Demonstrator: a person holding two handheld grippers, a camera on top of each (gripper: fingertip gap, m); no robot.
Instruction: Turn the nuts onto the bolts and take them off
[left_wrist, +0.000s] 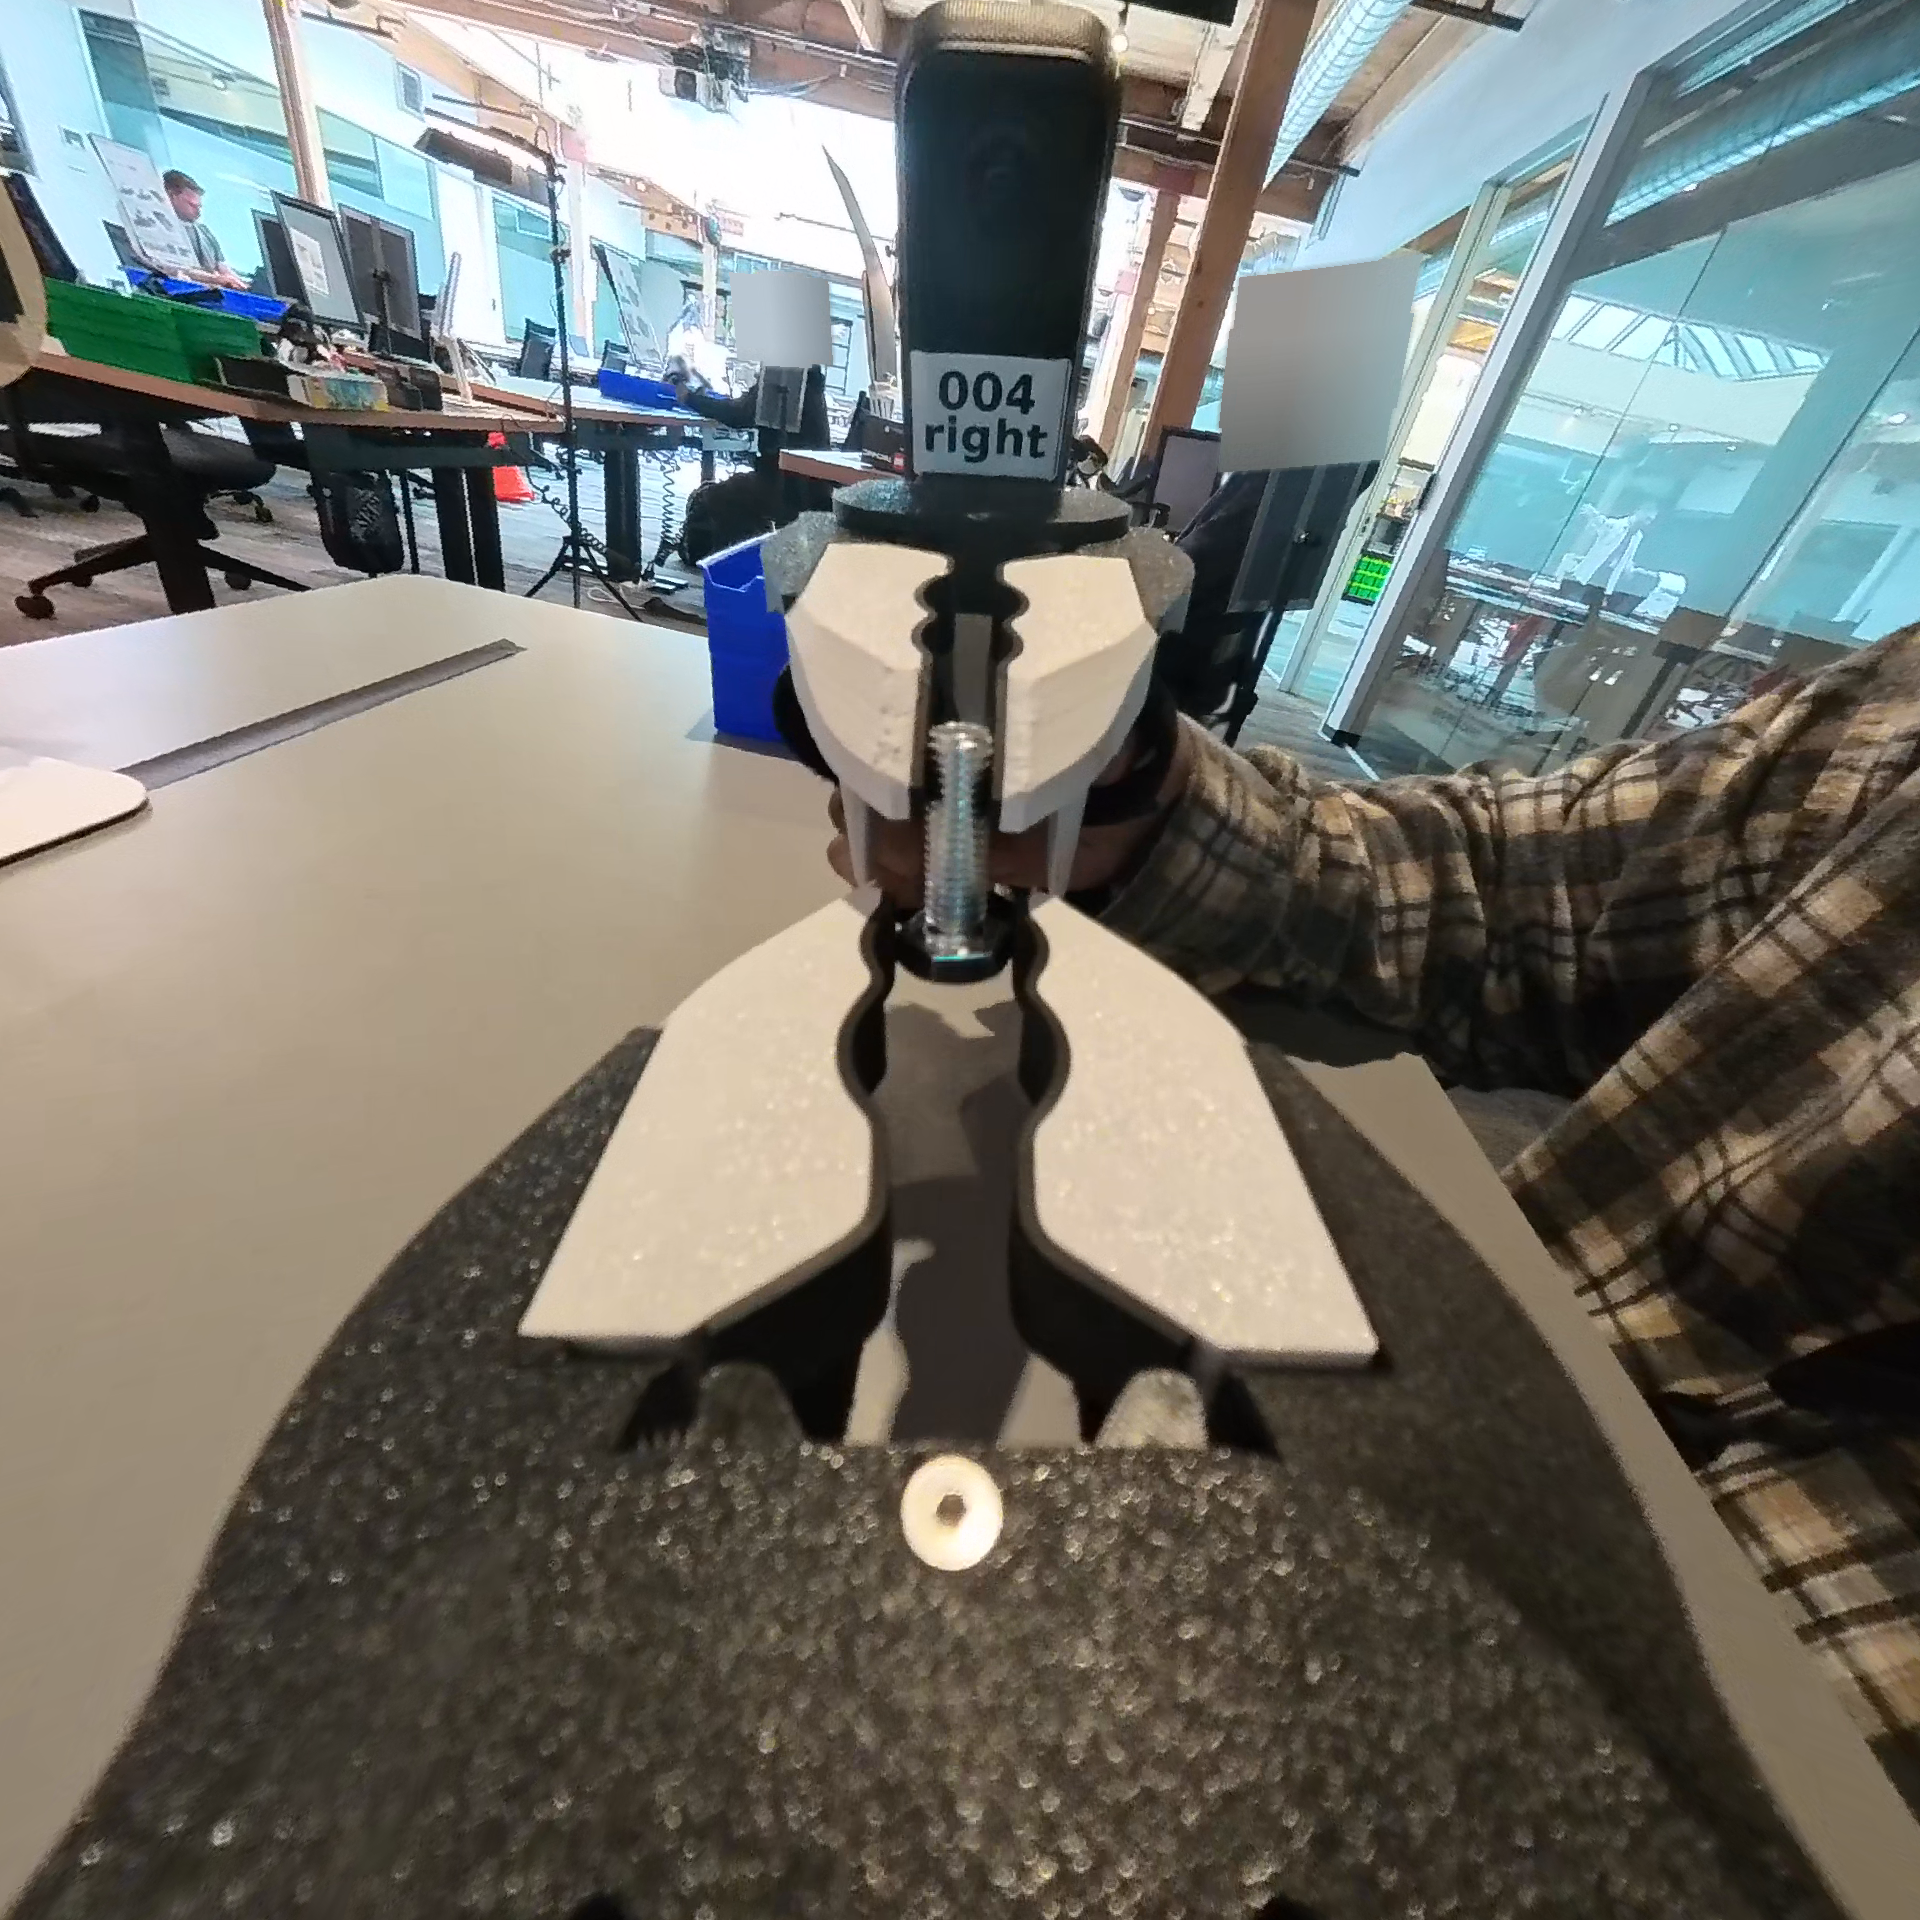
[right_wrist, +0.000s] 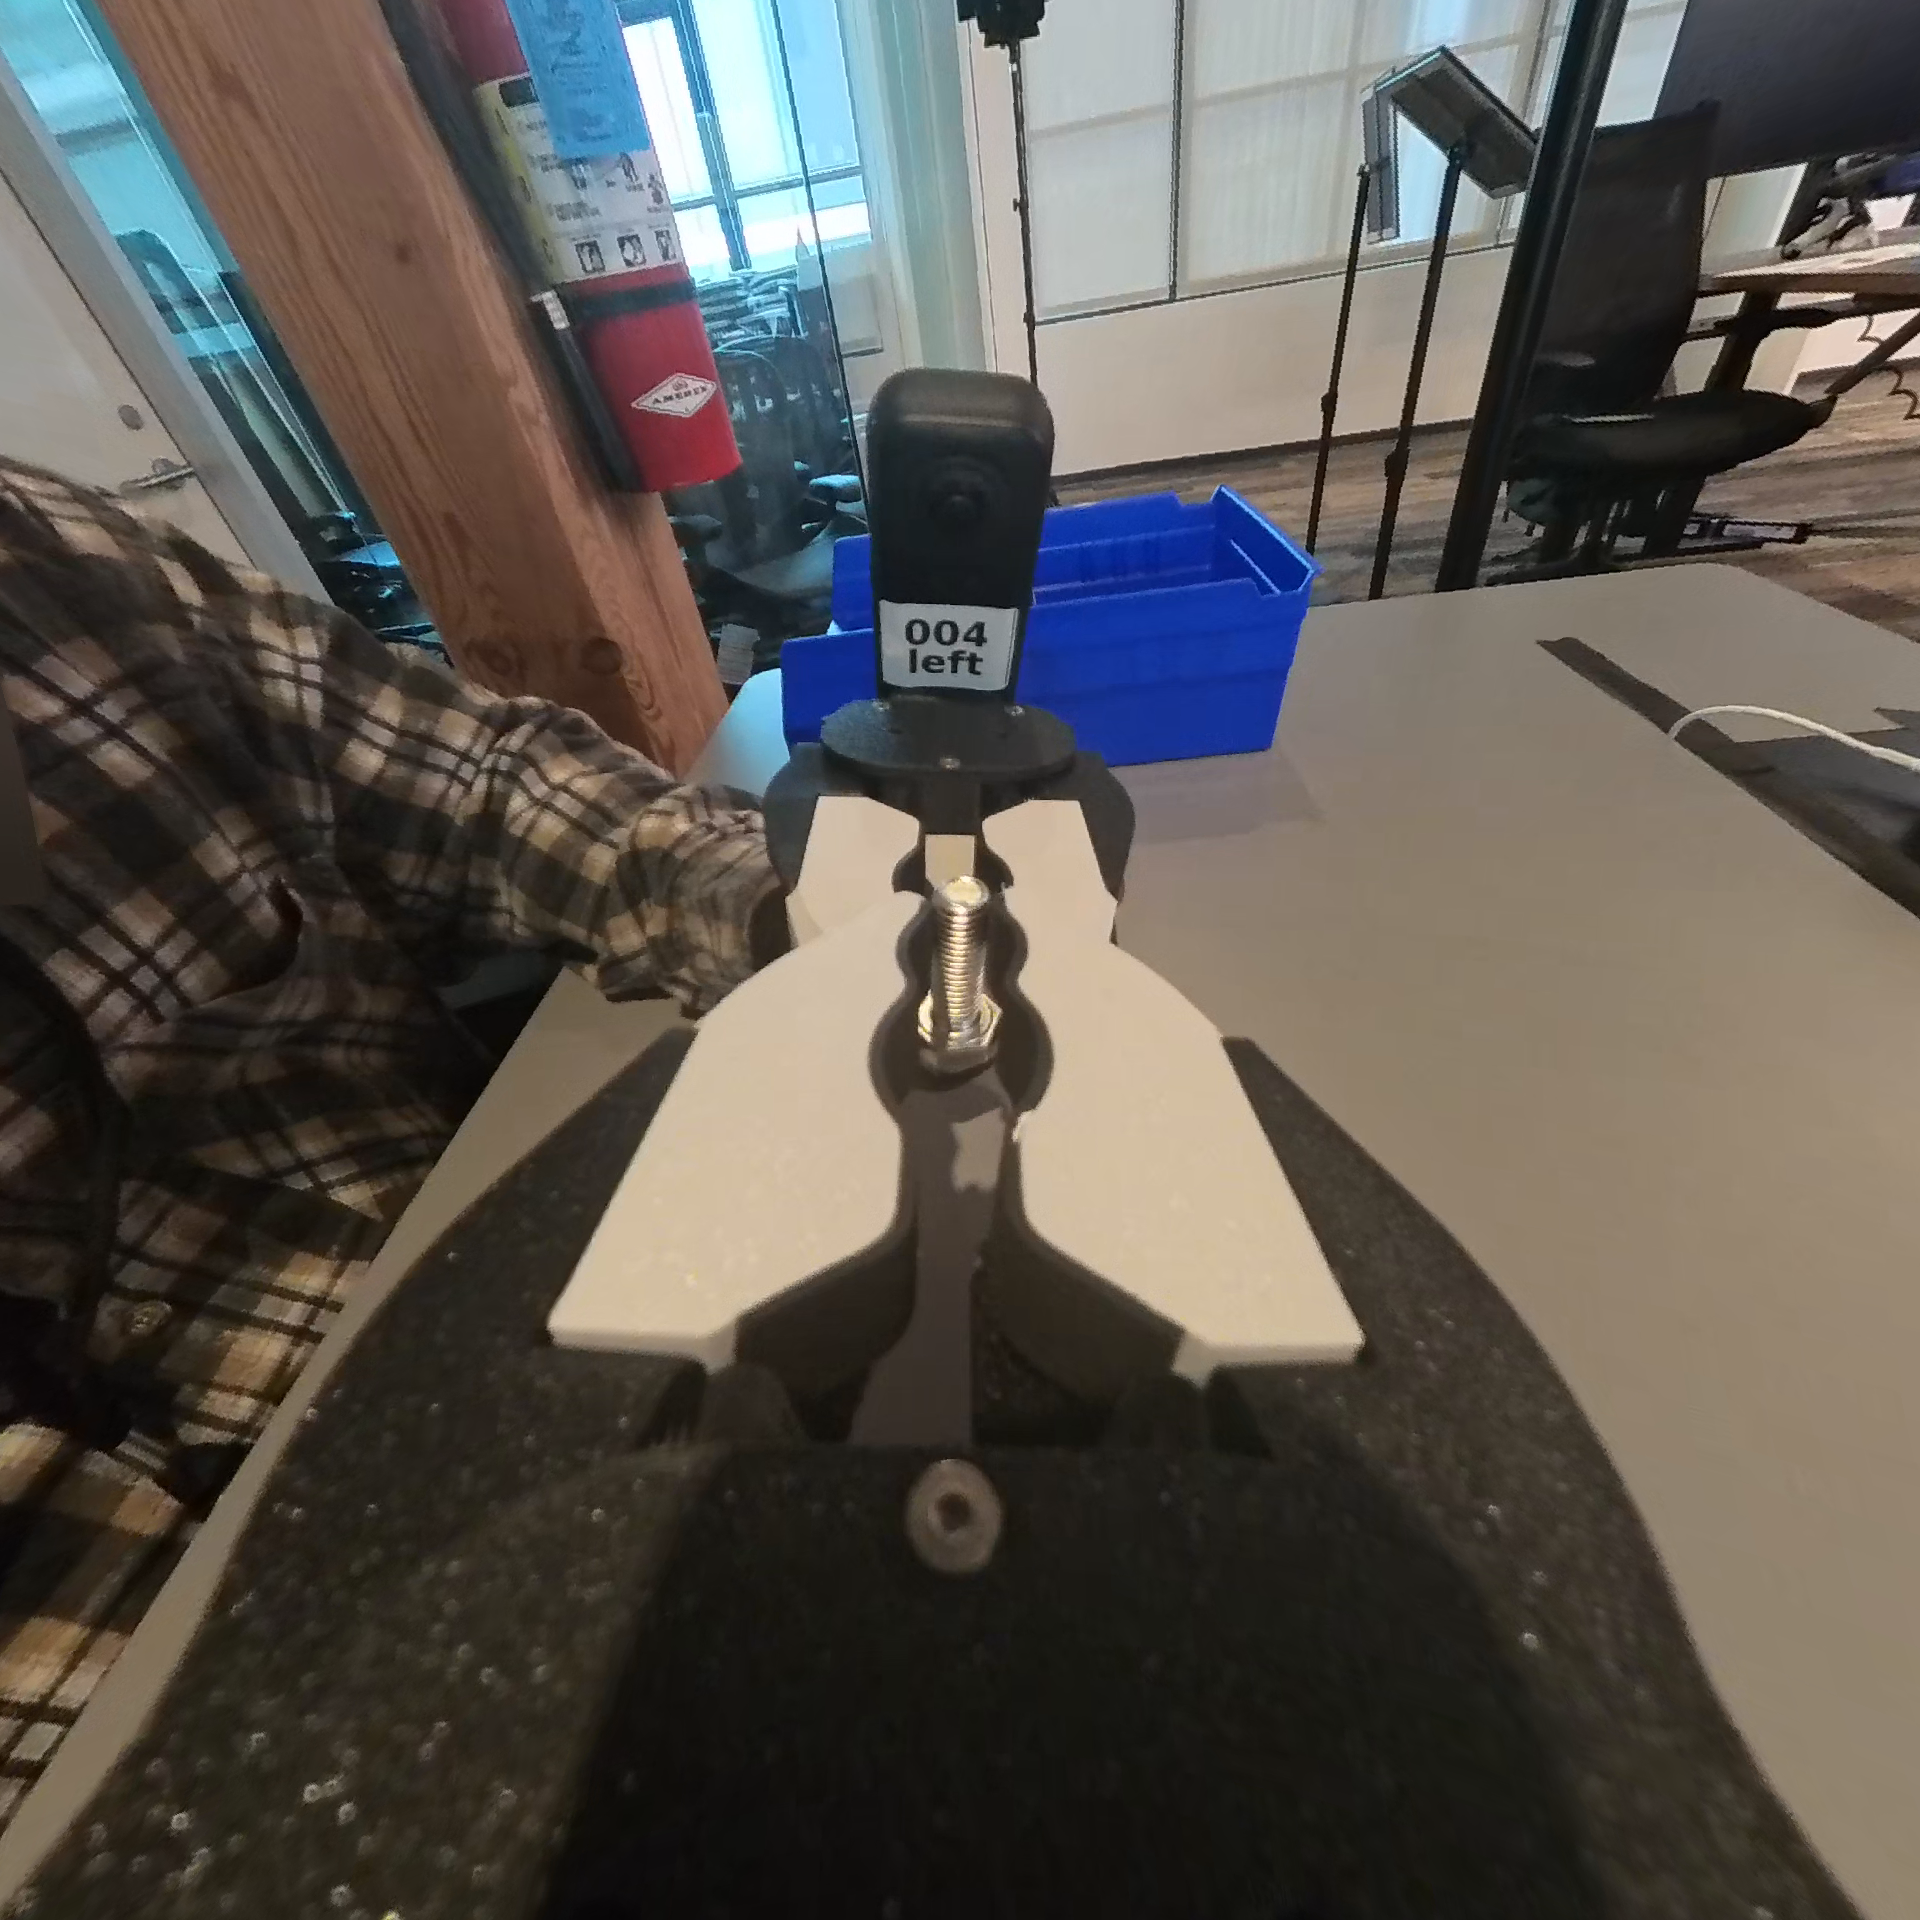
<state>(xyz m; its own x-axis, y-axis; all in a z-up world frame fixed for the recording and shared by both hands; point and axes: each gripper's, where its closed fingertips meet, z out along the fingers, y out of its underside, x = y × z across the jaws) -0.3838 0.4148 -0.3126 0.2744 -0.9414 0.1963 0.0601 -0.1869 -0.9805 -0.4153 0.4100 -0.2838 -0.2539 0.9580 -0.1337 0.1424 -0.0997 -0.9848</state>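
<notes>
the bolt (left_wrist: 951, 831) is held in the air above the grey table (left_wrist: 364, 883), spanning between the two grippers, which face each other. the left gripper (left_wrist: 948, 961) is clamped on one end of it. the right gripper (right_wrist: 954, 1049) is clamped on the nut (right_wrist: 956, 1034) threaded on the other end. a blue bin (right_wrist: 1164, 644) sits at the table's far edge, and plaid sleeves (left_wrist: 1507, 935) reach in from the side.

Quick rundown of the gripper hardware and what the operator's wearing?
Both grippers, left and right, match: two flat white fingers with wavy black-edged inner profiles on a speckled black body with one centre screw. Each carries an upright black camera with a white label on a round black mount. No cables visible. The sleeves are plaid: tan, black and cream.
</notes>
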